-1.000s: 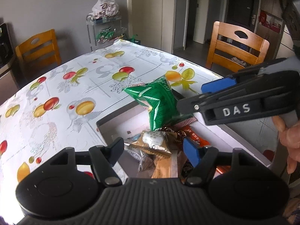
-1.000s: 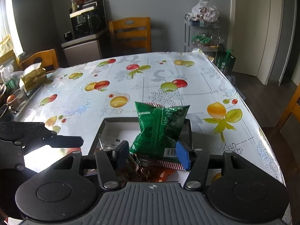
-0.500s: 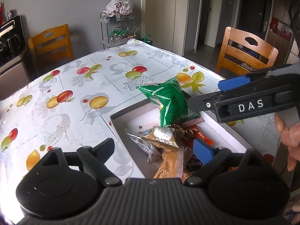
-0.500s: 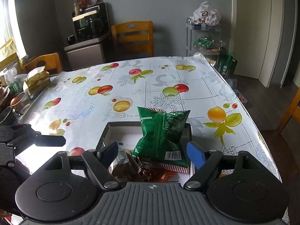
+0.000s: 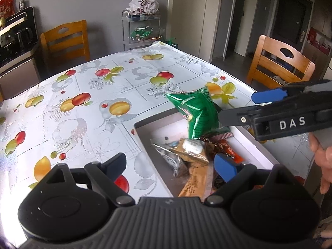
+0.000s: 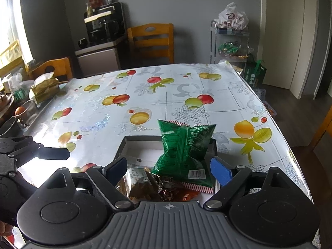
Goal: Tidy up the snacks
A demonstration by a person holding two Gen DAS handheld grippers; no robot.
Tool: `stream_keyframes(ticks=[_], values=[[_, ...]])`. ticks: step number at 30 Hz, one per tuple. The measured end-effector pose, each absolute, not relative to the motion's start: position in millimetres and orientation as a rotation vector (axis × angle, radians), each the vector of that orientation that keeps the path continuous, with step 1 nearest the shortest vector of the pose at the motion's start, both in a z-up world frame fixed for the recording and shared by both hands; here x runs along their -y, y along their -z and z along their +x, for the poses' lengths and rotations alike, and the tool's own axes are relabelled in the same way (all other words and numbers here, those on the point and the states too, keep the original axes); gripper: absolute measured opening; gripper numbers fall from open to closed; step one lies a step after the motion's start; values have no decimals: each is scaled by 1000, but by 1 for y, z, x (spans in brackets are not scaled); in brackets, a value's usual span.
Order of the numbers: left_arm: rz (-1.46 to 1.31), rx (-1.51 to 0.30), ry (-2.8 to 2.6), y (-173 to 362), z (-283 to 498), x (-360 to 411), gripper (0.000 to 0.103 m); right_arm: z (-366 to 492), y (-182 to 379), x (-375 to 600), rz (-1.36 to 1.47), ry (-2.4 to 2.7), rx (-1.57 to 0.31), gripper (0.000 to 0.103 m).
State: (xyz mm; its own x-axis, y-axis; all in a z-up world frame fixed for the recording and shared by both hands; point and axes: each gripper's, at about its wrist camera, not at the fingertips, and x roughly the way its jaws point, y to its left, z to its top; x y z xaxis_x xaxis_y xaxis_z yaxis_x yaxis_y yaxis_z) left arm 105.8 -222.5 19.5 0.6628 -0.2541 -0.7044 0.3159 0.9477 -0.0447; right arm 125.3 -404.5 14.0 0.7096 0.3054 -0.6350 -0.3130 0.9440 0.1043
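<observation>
A shallow grey box [image 5: 143, 137] [image 6: 124, 145] stands near the table's front edge with several wrapped snacks in it. A green snack bag [image 5: 197, 114] [image 6: 184, 149] stands propped on the pile, free of both grippers. Brown and gold packets [image 5: 191, 155] [image 6: 139, 182] and an orange one [image 5: 230, 151] lie beneath it. My left gripper [image 5: 172, 166] is open and empty, over the box's left edge. My right gripper [image 6: 169, 169] is open and empty, just behind the green bag; it also shows at the right of the left wrist view [image 5: 269, 108].
The table [image 6: 166, 95] has a glossy fruit-print cloth. Wooden chairs [image 5: 64, 41] [image 5: 280, 66] stand around it. A metal rack [image 6: 230, 41] with bags stands at the far corner. A gold packet [image 6: 43, 89] and clutter lie at the table's left edge.
My right gripper opened and let go of the green bag, which now rests on the pile. Both grippers drew back from the box, and the left opened wider.
</observation>
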Motion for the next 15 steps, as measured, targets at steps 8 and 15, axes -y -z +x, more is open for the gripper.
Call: stream_keyframes(ticks=[8, 15], values=[[78, -785, 314, -21, 106, 218, 93, 125, -16, 398, -23, -352, -700, 89], [80, -782, 317, -23, 105, 216, 93, 123, -18, 397, -29, -349, -698, 90]])
